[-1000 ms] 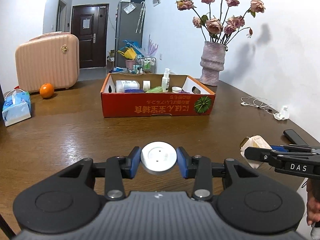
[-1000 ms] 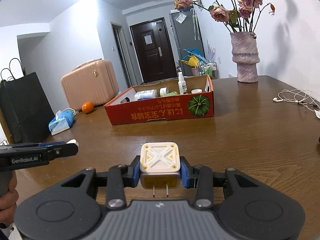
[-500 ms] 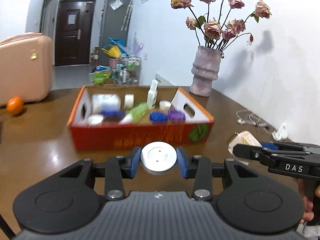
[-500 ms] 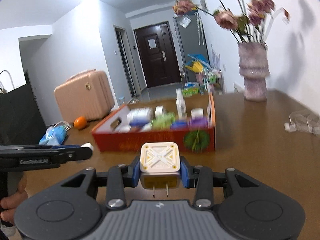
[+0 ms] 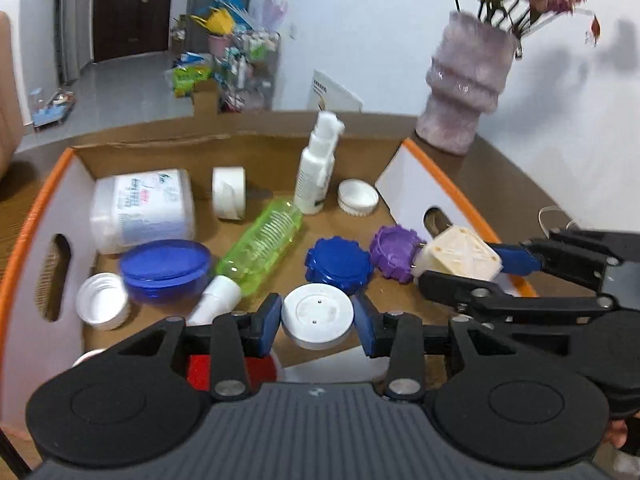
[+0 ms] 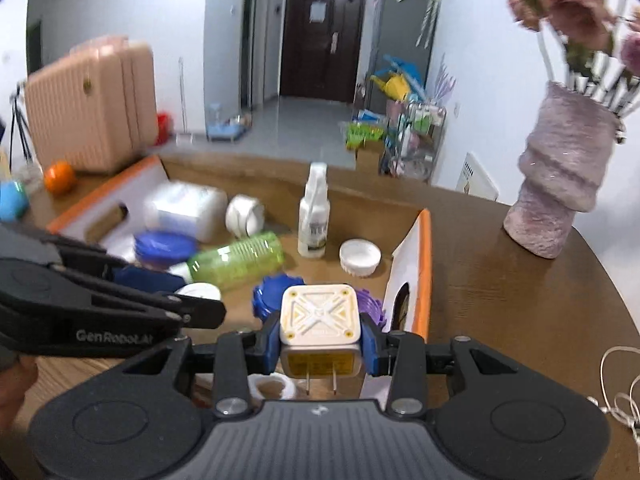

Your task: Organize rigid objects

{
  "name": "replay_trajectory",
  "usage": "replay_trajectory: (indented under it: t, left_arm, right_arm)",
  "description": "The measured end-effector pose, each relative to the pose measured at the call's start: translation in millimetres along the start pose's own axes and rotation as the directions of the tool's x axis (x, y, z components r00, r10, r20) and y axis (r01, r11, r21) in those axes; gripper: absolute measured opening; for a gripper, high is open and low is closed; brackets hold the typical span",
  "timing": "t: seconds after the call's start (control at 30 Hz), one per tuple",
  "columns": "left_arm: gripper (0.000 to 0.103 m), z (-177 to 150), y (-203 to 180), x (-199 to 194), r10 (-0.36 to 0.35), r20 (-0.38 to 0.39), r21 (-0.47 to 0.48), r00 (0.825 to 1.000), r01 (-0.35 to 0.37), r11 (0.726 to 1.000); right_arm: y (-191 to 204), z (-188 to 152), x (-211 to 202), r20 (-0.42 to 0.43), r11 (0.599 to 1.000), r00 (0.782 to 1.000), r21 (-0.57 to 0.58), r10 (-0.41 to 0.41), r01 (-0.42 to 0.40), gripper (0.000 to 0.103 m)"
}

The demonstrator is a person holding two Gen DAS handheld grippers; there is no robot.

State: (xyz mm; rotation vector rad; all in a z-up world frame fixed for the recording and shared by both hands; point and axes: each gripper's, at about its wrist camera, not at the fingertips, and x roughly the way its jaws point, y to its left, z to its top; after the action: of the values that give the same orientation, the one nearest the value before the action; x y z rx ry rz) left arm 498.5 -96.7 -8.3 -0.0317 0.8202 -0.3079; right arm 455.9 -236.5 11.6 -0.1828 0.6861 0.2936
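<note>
The left gripper (image 5: 318, 322) is clenched on a round white plastic lid (image 5: 317, 315), its blue pads pressing the rim from both sides, and it hangs over the near part of the open orange-edged cardboard box (image 5: 38, 216) that stands on the brown wooden table (image 6: 520, 300). The right gripper (image 6: 319, 342) grasps a cream square wall charger (image 6: 318, 320) by its sides, the two metal prongs pointing back toward the camera; it sits above the right end of the box, just beside the side wall with the hand slot. Inside lie a clear green ribbed bottle (image 5: 262, 250) on its side, an upright white spray bottle (image 5: 318, 170), a dark blue notched cap (image 5: 338, 266), a purple notched cap (image 5: 394, 252) partly covered by the charger, a flat blue round container (image 5: 166, 270), a white labelled tub (image 5: 142, 208), a roll of white tape (image 5: 229, 192) and two small white ribbed caps (image 5: 358, 196). Something red and something white near the box's front wall are mostly hidden under the left gripper's body and cannot be made out. The pale purple textured vase (image 6: 560, 184) stands on the table beyond the box; its flowers are blurred and cut off at the frame's edge. The peach suitcase (image 6: 92, 104) and an orange fruit (image 6: 59, 176) are smeared by motion blur.
</note>
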Motion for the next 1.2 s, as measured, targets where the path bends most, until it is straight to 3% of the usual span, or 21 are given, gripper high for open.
replay_trajectory:
  t: [0.1,0.27,0.37,0.57,0.63,0.73,0.9,1.1,1.2]
  left_arm:
    - [0.040,-1.6,4.0,13.7,0.006,-0.024,-0.002,1.000,-0.006,1.000]
    - [0.045,-1.9,11.9,12.0,-0.014,-0.020,-0.024,1.000,0.013,1.000]
    - [0.051,-2.8,11.2,-9.7,-0.033,0.018,-0.015,0.999,0.033,0.999]
    - [0.055,-20.3,7.6,-77.0,0.029,0.135,0.026,0.990,-0.033,0.999]
    - [0.068,-31.7,8.5,-104.1,0.073,0.186,0.033,0.980,-0.081,0.996]
    - [0.072,-53.3,11.5,-142.2,0.157,0.256,0.025,0.954,-0.169,0.985]
    - [0.085,-102.5,14.9,-198.6,0.266,0.354,-0.020,0.896,-0.277,0.961]
    - [0.096,-164.3,12.0,-247.3,0.312,0.422,-0.072,0.852,-0.311,0.948]
    - [0.100,-189.8,9.9,-269.1,0.311,0.456,-0.096,0.834,-0.302,0.949]
  right_arm:
    - [5.7,-1.8,15.5,-0.018,0.999,1.000,-0.048,-0.017,0.016,0.038]
    - [-0.5,-4.5,30.5,-0.029,1.000,0.999,-0.012,0.026,-0.027,0.038]
    - [-0.2,-1.9,25.4,0.001,1.000,1.000,-0.019,-0.009,0.009,0.038]
    - [-2.0,0.0,-24.1,0.088,1.000,0.996,0.005,-0.002,0.001,0.045]
    - [-1.3,-5.5,-47.6,0.119,1.000,0.993,0.016,0.001,-0.003,0.048]
    - [-1.1,-17.3,-80.4,0.151,0.999,0.989,0.031,0.003,-0.008,0.059]
    - [3.5,-46.6,-124.2,0.188,0.997,0.982,0.078,-0.008,-0.007,0.061]
    - [35.0,-97.5,-176.0,0.282,0.993,0.959,0.120,-0.021,-0.013,0.073]
    - [57.5,-124.0,-200.1,0.343,0.993,0.938,0.122,-0.049,0.007,0.087]
